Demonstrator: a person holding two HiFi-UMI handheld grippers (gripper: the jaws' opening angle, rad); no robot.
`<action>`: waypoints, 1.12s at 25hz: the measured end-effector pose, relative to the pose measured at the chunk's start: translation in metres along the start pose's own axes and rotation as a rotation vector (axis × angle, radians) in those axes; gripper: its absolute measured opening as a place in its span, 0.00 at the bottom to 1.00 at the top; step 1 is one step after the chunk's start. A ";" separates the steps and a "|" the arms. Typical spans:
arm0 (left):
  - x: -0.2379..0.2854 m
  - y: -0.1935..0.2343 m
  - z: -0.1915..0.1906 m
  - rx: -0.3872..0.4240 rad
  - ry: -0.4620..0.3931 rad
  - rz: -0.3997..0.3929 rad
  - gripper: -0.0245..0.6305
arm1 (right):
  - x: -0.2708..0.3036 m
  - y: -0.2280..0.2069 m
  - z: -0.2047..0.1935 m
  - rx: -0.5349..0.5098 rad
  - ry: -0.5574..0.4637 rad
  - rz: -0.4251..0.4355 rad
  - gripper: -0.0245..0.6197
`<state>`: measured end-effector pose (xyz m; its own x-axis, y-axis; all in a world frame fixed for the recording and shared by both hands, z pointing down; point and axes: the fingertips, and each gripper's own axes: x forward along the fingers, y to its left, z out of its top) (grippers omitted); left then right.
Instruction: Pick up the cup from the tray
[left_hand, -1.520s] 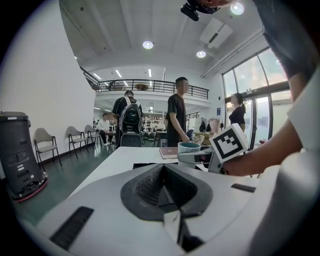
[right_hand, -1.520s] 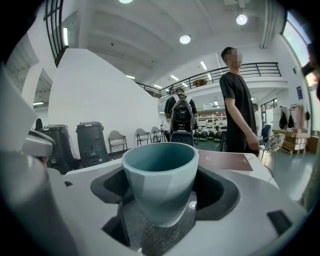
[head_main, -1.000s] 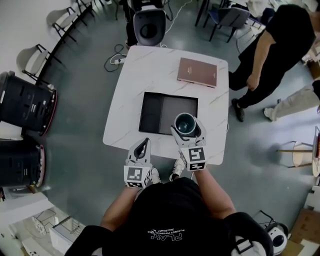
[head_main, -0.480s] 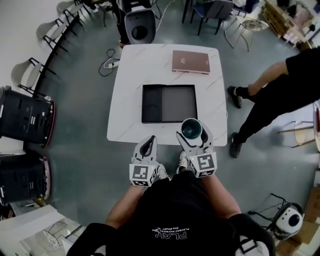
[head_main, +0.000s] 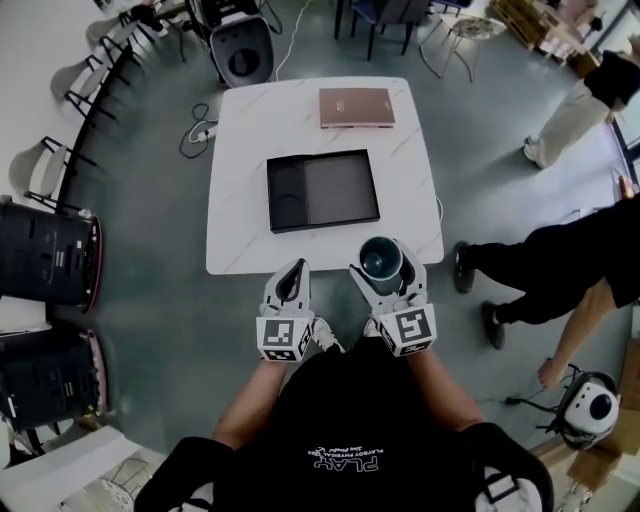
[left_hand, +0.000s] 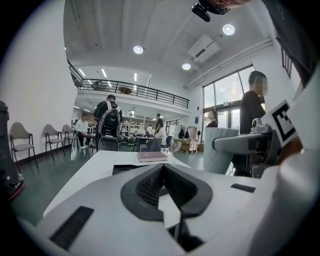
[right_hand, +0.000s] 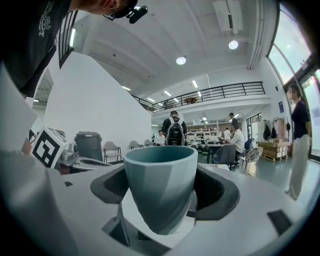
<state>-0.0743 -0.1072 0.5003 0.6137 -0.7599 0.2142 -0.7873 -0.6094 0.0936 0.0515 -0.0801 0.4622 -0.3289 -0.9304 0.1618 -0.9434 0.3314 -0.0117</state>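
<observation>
My right gripper (head_main: 382, 264) was clamped on both sides of the teal-grey faceted cup (head_main: 381, 257), holding it upright and clear of the black rectangular tray (head_main: 322, 157), in the head view over the near right edge of the white marble-pattern tabletop (head_main: 240, 240). My left gripper (head_main: 292, 277) had its jaws closed together with nothing between them, hovering just off the tabletop's near edge, beside the right one. The tray sat mid-tabletop, and a brown flat book (head_main: 356, 107) lay at the far edge, apart from the tray.
</observation>
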 end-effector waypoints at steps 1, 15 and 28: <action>0.000 -0.005 0.003 0.002 -0.006 -0.004 0.05 | -0.005 0.000 0.001 0.000 -0.005 0.001 0.65; -0.006 -0.049 0.013 -0.015 -0.030 0.044 0.05 | -0.035 -0.013 0.012 -0.042 -0.072 0.044 0.63; -0.007 -0.067 0.019 0.015 -0.035 0.056 0.05 | -0.046 -0.025 0.000 -0.035 -0.054 0.057 0.63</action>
<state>-0.0242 -0.0653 0.4737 0.5709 -0.7999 0.1849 -0.8194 -0.5692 0.0679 0.0902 -0.0455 0.4546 -0.3849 -0.9165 0.1087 -0.9213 0.3887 0.0149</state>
